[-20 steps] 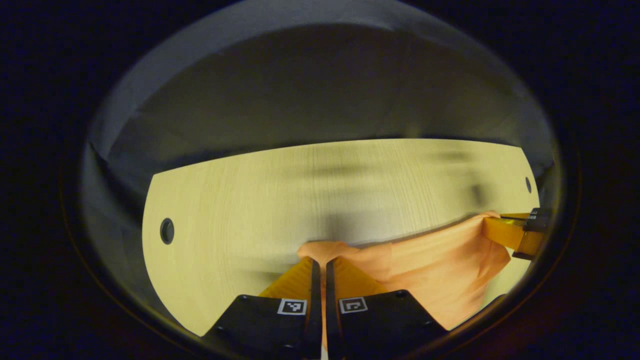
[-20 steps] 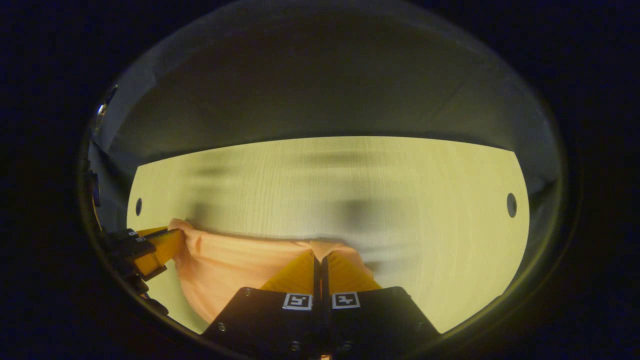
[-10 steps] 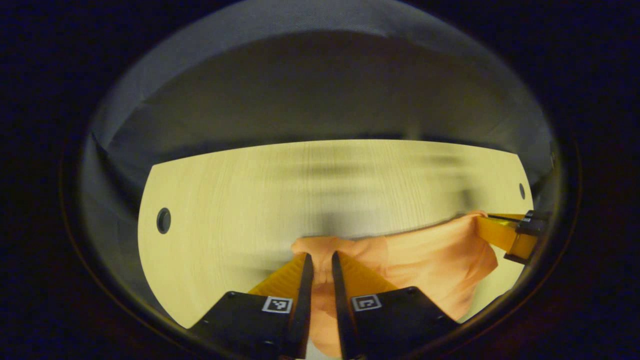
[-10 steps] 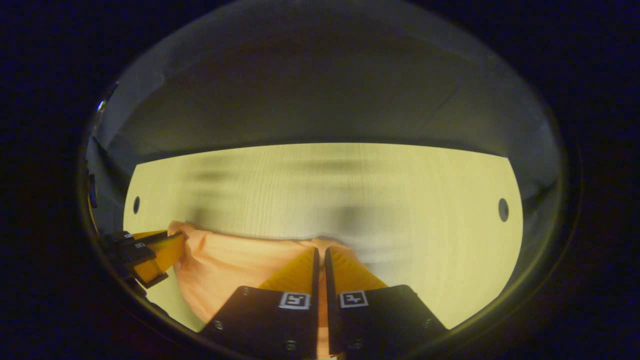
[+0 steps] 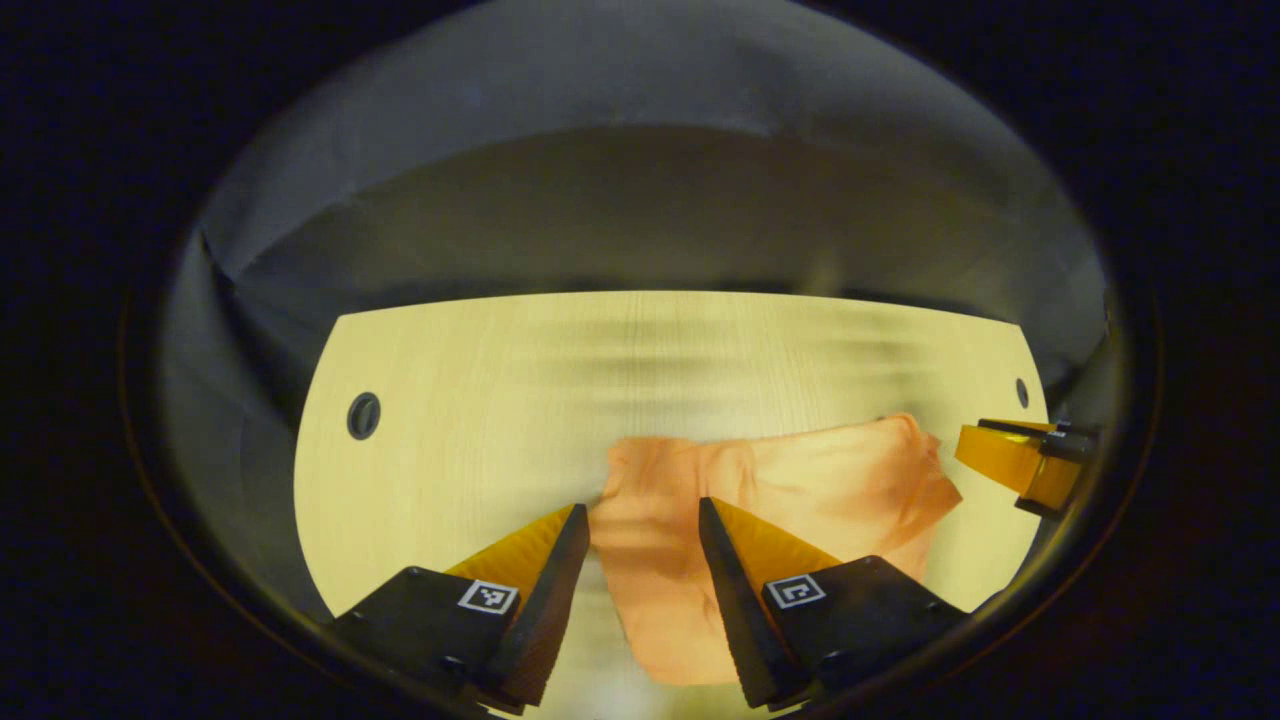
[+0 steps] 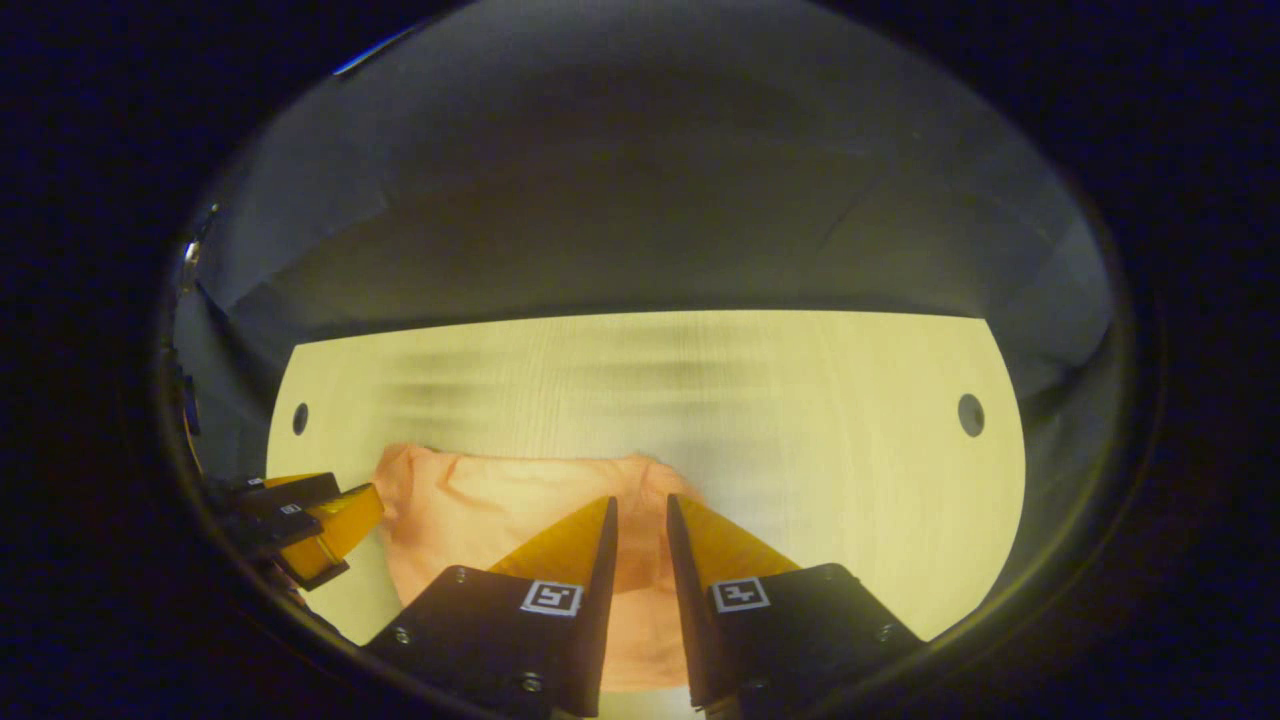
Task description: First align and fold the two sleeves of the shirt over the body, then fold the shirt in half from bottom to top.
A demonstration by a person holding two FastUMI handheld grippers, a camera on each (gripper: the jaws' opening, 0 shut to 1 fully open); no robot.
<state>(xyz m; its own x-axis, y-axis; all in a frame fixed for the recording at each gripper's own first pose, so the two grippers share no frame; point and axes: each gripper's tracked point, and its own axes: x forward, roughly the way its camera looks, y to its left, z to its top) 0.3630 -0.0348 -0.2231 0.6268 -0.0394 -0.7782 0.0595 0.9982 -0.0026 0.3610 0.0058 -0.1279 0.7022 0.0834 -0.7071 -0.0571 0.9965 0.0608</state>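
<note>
Left gripper view has the orange shirt (image 5: 780, 480) lying on the pale wooden table (image 5: 480, 400) as a compact bundle, its upper edge running fairly straight across and a narrower flap trailing toward the camera between the fingers. No sleeve sticks out to either side, so I judge the sleeve folds done and the bottom-to-top fold just laid down; whether the edges line up neatly underneath cannot be told through the blur.

The left gripper (image 5: 640, 520) has its two fingers spread wide on either side of the shirt's near left corner, with cloth showing in the gap and neither finger pressing on it. Out at the right edge of this view, the right gripper (image 5: 1020, 465) sits just beside the shirt's far corner, clear of the fabric.

In the right gripper view the shirt (image 6: 500, 510) lies low and left on the table (image 6: 850, 420). The right gripper (image 6: 640, 515) has its fingers parted by a narrow gap, cloth visible between them but not pinched. The left gripper (image 6: 335, 525) appears at the left edge, near the shirt's other corner and apart from it.

What remains, as I judge it, is little: pull both grippers away and perhaps smooth the top layer. The table has a round hole (image 5: 363, 415) toward each side.
</note>
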